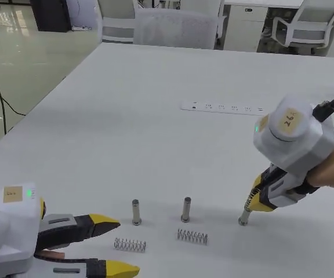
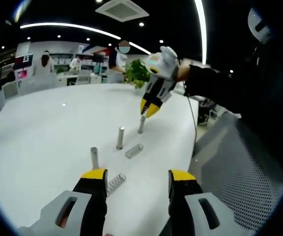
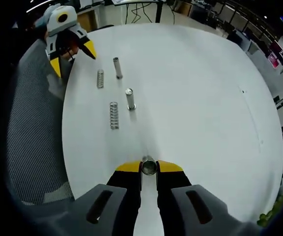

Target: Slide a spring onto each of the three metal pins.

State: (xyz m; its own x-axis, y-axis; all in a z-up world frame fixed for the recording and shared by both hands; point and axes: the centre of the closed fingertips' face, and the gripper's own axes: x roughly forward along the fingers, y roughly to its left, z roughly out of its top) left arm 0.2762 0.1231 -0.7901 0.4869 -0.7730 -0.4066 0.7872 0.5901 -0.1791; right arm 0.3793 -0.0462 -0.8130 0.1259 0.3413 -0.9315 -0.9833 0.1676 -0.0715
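Three metal pins stand upright in a row on the white table: left pin (image 1: 135, 212), middle pin (image 1: 186, 209), right pin (image 1: 244, 218). My right gripper (image 1: 253, 201) is shut on a spring (image 1: 250, 200) held upright just over the right pin; its round end shows between the jaw tips (image 3: 149, 166). One loose spring (image 1: 130, 244) lies in front of the left pin and another loose spring (image 1: 192, 236) in front of the middle pin. My left gripper (image 1: 122, 246) is open at the lower left, its tips beside the left spring (image 2: 116, 183).
A white power strip (image 1: 222, 108) lies farther back on the table (image 1: 155, 116). Office chairs (image 1: 300, 26) stand past the far edge. The table's near edge runs close behind the springs (image 3: 70, 128).
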